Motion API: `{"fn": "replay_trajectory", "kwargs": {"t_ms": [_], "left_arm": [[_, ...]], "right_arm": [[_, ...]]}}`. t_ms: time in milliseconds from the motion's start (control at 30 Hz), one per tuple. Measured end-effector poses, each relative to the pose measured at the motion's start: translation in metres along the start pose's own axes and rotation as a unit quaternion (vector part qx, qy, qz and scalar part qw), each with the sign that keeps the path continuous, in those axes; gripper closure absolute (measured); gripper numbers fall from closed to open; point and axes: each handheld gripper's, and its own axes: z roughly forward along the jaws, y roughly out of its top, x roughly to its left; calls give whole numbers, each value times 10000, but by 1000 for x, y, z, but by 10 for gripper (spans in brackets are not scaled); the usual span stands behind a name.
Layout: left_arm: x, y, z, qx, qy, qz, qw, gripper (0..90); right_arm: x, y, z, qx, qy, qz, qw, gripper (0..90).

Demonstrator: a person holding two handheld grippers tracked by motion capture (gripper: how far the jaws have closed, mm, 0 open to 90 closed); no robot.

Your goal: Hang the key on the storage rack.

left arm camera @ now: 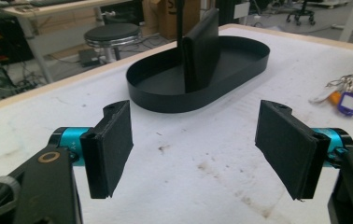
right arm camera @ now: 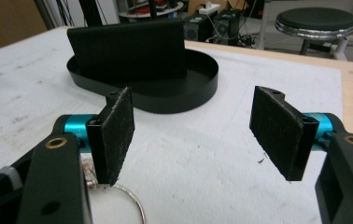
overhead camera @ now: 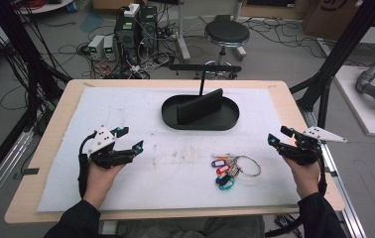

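Note:
A black oval tray [overhead camera: 230,119] with an upright black divider [overhead camera: 199,107] and a thin post sits at the far middle of the white mat [overhead camera: 126,109]. A bunch of keys [overhead camera: 230,169] with coloured tags on a metal ring [overhead camera: 249,166] lies on the mat, front right of centre. My left gripper [overhead camera: 130,139] hovers open at the left, nothing between its pads [left arm camera: 111,147]. My right gripper [overhead camera: 279,136] is open at the right edge, right of the keys. The tray [left arm camera: 165,95] [right arm camera: 198,88] stands ahead of each gripper; key tags [left arm camera: 352,100] and the ring [right arm camera: 128,198] show at the edges.
The mat covers a wooden table [overhead camera: 51,134]. Beyond the far edge are a round stool [overhead camera: 226,33], computer boxes [overhead camera: 136,27] and floor cables. Black frame posts [overhead camera: 339,54] stand at both sides.

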Motion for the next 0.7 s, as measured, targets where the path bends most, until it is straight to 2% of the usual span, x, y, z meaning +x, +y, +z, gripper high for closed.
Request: {"fn": "replay_trajectory", "kwargs": {"t_ms": [67, 100, 200, 300, 467, 500, 533, 600, 633, 667, 700], "left_arm": [[1, 0, -1, -15, -10, -9, 10000, 275], [1, 0, -2, -44, 8, -37, 10000, 275], [2, -1, -5, -83, 40, -80, 9999, 275], [2, -1, -7, -92, 39, -38, 9999, 275], [2, -1, -11, -131, 95, -16, 9999, 275], [1, -2, -11, -125, 115, -33, 9999, 275], [1, -2, -12, -119, 114, -19, 9999, 275], [0, -2, -12, -113, 102, -4, 9999, 275], [0, -2, -12, -111, 101, -10, 9999, 275], [-1, -2, -12, -116, 91, -12, 9999, 275], [-1, -3, -11, -107, 74, -1, 9999, 275]], "right_arm": [[0, -1, 0, 14, -3, 4, 10000, 307], [2, -5, -2, 115, -38, 43, 9999, 282], [2, -9, -3, 235, -18, 77, 9997, 281], [4, -16, -3, 361, -25, 98, 9993, 292], [9, -25, 3, 663, 206, -28, 9976, 464], [11, -27, 6, 768, 248, -81, 9967, 499], [13, -31, 11, 992, 242, -128, 9947, 529], [14, -32, 13, 1080, 270, -110, 9937, 545], [15, -35, 18, 1262, 284, -150, 9915, 591], [15, -35, 18, 1262, 284, -150, 9915, 591], [16, -36, 21, 1401, 330, -184, 9894, 629]]}}
